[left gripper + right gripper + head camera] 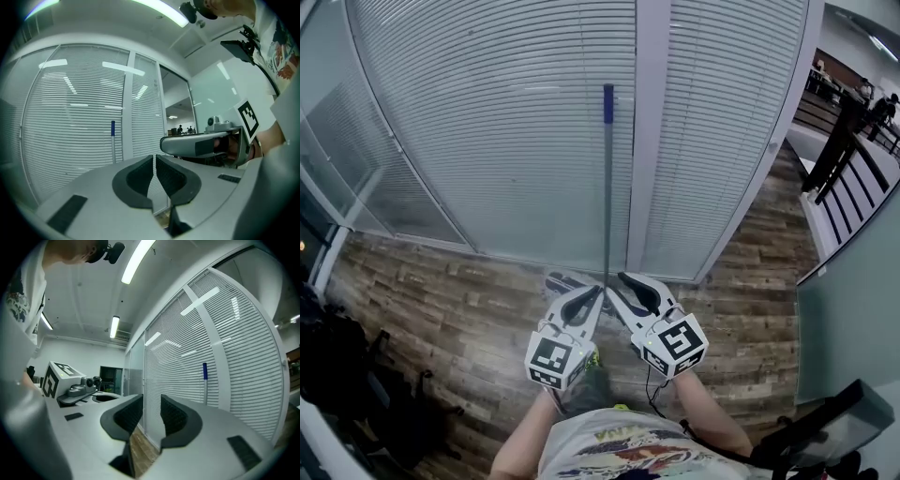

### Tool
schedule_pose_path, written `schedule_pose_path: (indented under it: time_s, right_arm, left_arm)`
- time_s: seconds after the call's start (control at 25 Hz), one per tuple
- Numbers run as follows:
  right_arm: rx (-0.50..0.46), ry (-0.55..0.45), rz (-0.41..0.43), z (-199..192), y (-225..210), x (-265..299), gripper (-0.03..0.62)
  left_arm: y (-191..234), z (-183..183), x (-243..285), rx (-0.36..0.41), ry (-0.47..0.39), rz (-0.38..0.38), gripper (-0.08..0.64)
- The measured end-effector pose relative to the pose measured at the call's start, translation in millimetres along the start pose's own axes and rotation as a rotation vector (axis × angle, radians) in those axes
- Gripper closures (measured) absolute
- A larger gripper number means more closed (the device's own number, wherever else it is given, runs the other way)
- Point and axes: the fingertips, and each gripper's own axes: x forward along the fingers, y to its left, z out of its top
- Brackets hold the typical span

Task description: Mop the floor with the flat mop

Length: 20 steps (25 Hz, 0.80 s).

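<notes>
Plainly, the flat mop's grey handle (607, 187) stood upright against the slatted blinds (487, 122), its blue top end (607, 103) far ahead of both grippers and its lower part running down between their tips. A pale flat shape on the floor just beyond the left gripper's tip may have been the mop's head; I could not tell.

The left gripper (586, 298) had its jaws all but together, only a thin slit between the dark pads, and nothing in it. In the left gripper view the handle stood off to the left of those jaws, apart from them. The right gripper (630, 291) had its jaws partly apart, and between them showed only the floor and the foot of the glass wall. In the right gripper view the handle stood to the right of the jaws, untouched. The two grippers angled inward, their tips close to each other.

Each carried a marker cube, the left cube (553, 361) and the right cube (675, 345), with black-and-white square patterns but no words. Behind them, the person's shirt (619, 455) bore a coloured print too blurred to read.

Under both grippers lay a wood-plank floor (441, 300). Dark bags or seats (337, 366) sat well to the left of the left gripper, and a dark railing (844, 178) stood far off to the right of the right one.
</notes>
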Motion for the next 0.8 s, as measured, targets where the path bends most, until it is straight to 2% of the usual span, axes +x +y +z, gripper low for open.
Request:
schedule_pose_path:
  time_s: [0.28,0.64,0.8]
  right_arm:
    - [-0.015,0.038,-0.065,-3.0,-64.2,76.8,0.476]
    - [-0.045,0.042,-0.137,11.9,-141.0,199.9,0.489]
    - [-0.058,0.041,-0.183,7.9,-169.6,240.4,0.489]
  left_arm:
    - [78.7,2.9,67.4,-0.025,-0.034,-0.043,0.54]
    - [190.3,10.6,158.3,-0.013,-0.046,-0.132,0.54]
    - [226.7,6.5,191.7,0.009,-0.051,-0.163,0.538]
